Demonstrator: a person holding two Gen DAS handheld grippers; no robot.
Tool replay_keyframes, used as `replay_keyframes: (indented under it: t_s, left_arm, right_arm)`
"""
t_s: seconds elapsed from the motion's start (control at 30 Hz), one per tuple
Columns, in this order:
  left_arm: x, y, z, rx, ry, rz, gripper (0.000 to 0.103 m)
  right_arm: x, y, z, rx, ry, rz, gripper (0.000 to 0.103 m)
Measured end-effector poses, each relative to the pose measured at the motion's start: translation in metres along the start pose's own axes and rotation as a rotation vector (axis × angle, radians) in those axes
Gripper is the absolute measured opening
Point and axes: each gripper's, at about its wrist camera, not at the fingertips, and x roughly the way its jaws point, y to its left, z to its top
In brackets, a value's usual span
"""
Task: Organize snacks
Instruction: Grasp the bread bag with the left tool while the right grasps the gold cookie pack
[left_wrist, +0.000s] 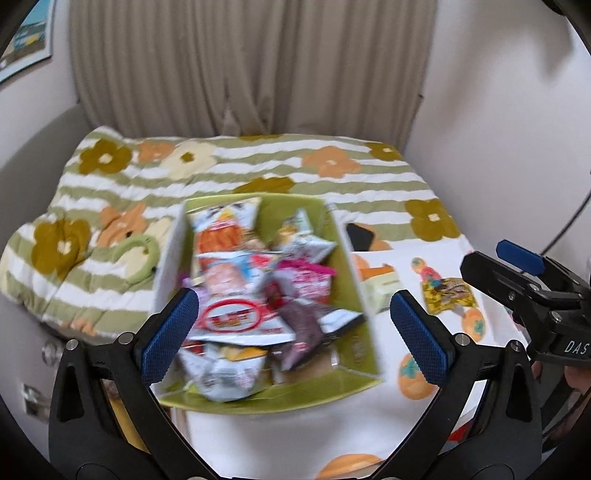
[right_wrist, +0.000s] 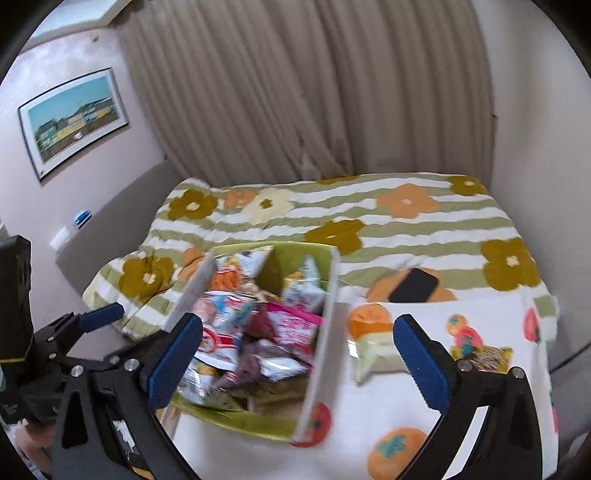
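A box (left_wrist: 168, 254) with white outer walls and a green lining stands on the bed, heaped with several snack packets (left_wrist: 240, 317). My left gripper (left_wrist: 295, 334) is open, its blue pads spread over the near half of the box, holding nothing. My right gripper (right_wrist: 297, 358) is open too, straddling the box's right wall (right_wrist: 321, 354). Two loose snacks lie right of the box: a pale green packet (left_wrist: 380, 291) (right_wrist: 376, 350) and a yellow packet (left_wrist: 448, 295) (right_wrist: 484, 360). The frames are blurred.
A white cloth (right_wrist: 369, 413) with orange fruit prints lies under the box. Behind it are a black phone (left_wrist: 360, 236) (right_wrist: 413, 286), a striped floral blanket (left_wrist: 258, 166), a green ring (left_wrist: 136, 254) at left, and a beige curtain (left_wrist: 251, 66).
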Motion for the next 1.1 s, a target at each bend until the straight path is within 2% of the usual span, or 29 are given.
replay_keyframes:
  t_s: [0.3, 0.47, 0.63, 0.7, 0.83, 0.9, 0.97, 1.1]
  left_arm:
    - [0.039, -0.086, 0.008, 0.044, 0.051, -0.058, 0.103]
    - [0.08, -0.142, 0.012, 0.075, 0.12, -0.046, 0.103]
    - [0.126, -0.177, 0.016, 0.142, 0.19, 0.004, 0.103]
    - [0.146, -0.185, 0.015, 0.172, 0.229, -0.002, 0.103]
    - [0.186, -0.203, 0.012, 0.307, 0.326, 0.02, 0.103]
    - [0.208, -0.209, 0.007, 0.423, 0.389, 0.038, 0.103]
    - [0.225, -0.211, 0.004, 0.514, 0.441, 0.044, 0.103]
    - [0.26, -0.209, -0.002, 0.682, 0.553, 0.063, 0.103]
  right_arm:
    - [-0.035, -0.096, -0.009, 0.09, -0.01, -0.073, 0.103]
    - [-0.027, -0.158, -0.011, 0.121, 0.064, -0.081, 0.103]
    - [-0.005, -0.204, -0.015, 0.127, 0.139, -0.084, 0.103]
    - [0.007, -0.222, -0.018, 0.137, 0.174, -0.078, 0.103]
    - [0.031, -0.252, -0.027, 0.203, 0.255, -0.085, 0.103]
    - [0.044, -0.264, -0.032, 0.241, 0.297, -0.08, 0.103]
    - [0.058, -0.273, -0.039, 0.269, 0.328, -0.043, 0.103]
    - [0.08, -0.276, -0.051, 0.284, 0.379, -0.029, 0.103]
